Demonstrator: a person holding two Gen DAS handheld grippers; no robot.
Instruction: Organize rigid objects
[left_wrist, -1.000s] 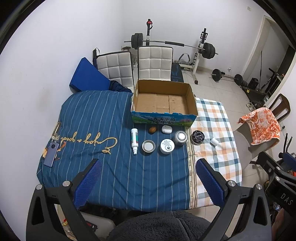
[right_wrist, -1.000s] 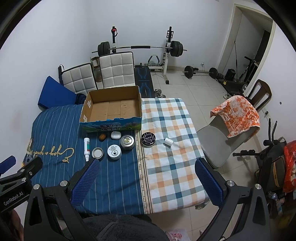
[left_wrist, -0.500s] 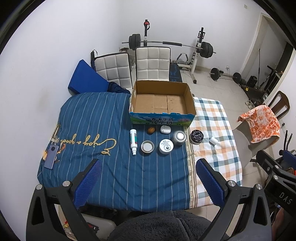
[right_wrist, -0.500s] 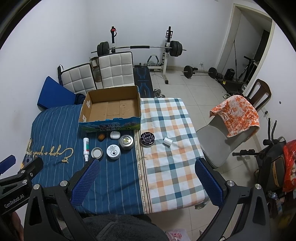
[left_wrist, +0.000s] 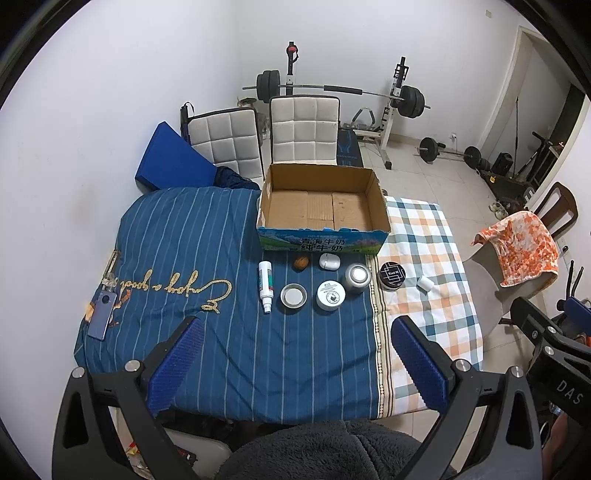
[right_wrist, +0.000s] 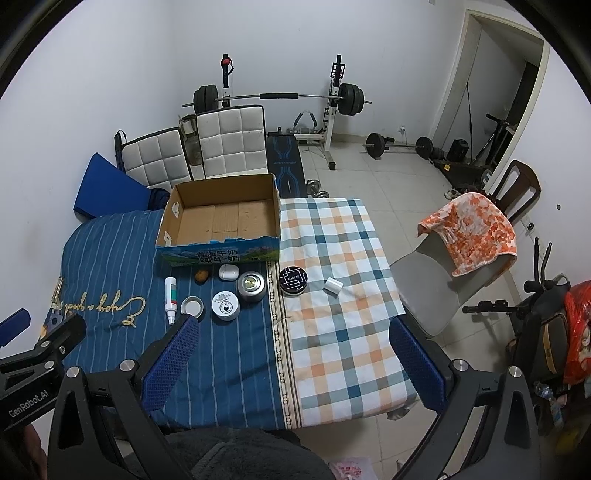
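spray bottle (left_wrist: 266, 286) flat, nozzle toward camera (lengthwise)

table (left_wrist: 424, 369) | blue striped cloth (left_wrist: 177, 236), plaid cloth (left_wrist: 428, 236) | cardboard box (left_wrist: 321, 240), spray bottle (left_wrist: 266, 286), jars, tins

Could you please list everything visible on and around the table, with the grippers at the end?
cardboard box: 1, brown with blue printed front, open and empty, far middle of table
spray bottle: 1, white, lying on striped cloth
walnut-like item: 1, brown, before the box
earbud-style case: 1, white, right of it
open tin: 1, silver
white-lidded jar: 1, white
metal canister: 1, silver
round tin: 1, black, on checked cloth
small cylinder: 1, white, on checked cloth
phone: 1, blue-grey, table's left edge
padded chairs: 2, white, behind table
barbell rack: 1, black, by wall
left gripper: blue fingers, open
right gripper: blue fingers, open
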